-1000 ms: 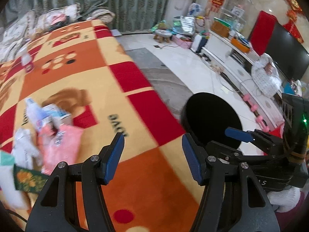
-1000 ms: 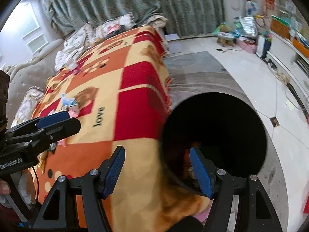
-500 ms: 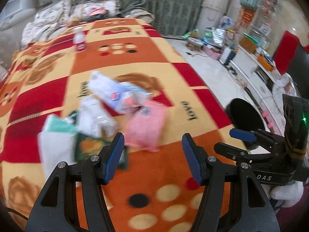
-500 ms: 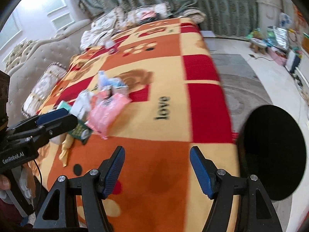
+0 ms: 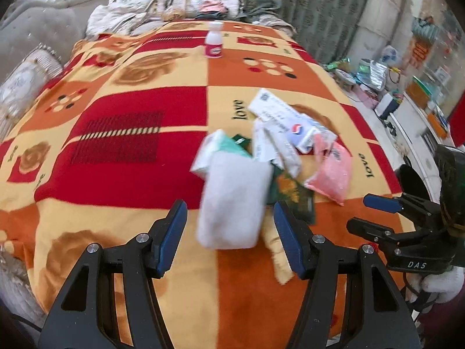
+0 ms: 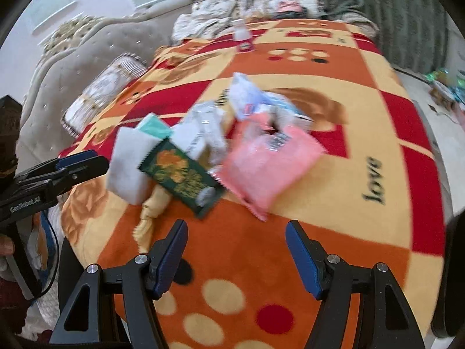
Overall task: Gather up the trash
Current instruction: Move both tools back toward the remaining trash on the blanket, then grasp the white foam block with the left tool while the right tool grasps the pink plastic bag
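Black "love" lettering [image 5: 239, 110] on the blanket [image 5: 130, 93] beside the trash pile [image 6: 221, 145], both grippers' fingers apart.

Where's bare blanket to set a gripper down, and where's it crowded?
Free: the red squares left of the white pack, and the stretch between the pile and the small bottle. Crowded: around the pink bag and green packet.
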The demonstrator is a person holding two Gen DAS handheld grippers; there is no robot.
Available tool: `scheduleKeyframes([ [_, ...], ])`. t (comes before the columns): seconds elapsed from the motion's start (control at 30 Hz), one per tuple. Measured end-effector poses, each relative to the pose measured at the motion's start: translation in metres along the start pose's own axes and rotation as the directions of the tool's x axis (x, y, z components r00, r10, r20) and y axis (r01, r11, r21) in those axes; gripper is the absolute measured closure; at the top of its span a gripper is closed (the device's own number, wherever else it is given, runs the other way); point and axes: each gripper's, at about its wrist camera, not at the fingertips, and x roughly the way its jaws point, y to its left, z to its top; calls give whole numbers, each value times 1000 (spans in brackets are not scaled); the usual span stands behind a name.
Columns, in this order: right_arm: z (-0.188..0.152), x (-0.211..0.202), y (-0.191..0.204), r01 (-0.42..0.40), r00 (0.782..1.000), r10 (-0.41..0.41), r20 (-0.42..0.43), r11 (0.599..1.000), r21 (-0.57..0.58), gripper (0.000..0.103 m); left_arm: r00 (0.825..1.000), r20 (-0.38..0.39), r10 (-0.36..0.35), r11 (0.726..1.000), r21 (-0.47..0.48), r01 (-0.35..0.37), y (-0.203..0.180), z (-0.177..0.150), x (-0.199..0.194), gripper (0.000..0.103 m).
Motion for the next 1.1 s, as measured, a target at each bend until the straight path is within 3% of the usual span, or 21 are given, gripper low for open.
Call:
scheduleKeyframes([
  [0.23,8,13,22,-14,1000,13,-18,998,-67,36,1000,-8,-6,1000,-6,6,8,-2,5,42],
  [0.5,14,16,-15,31,999,-29,-21,994,102,34,997,-41,-64,998,-21,63,6,-3,23,42],
  [0.7,33,29,-34,6,1000,-10,13,966,259,27,994,-63,-90,995,-47,87,9,-1,35,42],
  [1.0,52,59,-24,80,997,-78,-18,967,242,27,989,-79,-124,991,-56,119,10,-1,48,43],
  [1.07,50,58,-24,77,997,-76,-12,973,216,33,988,-74,-135,990,-62,130,12,-2,48,46],
  [1.1,48,57,-25,72,997,-72,-6,977,200,46,988,-75,-135,990,-61,130,12,-3,48,52],
])
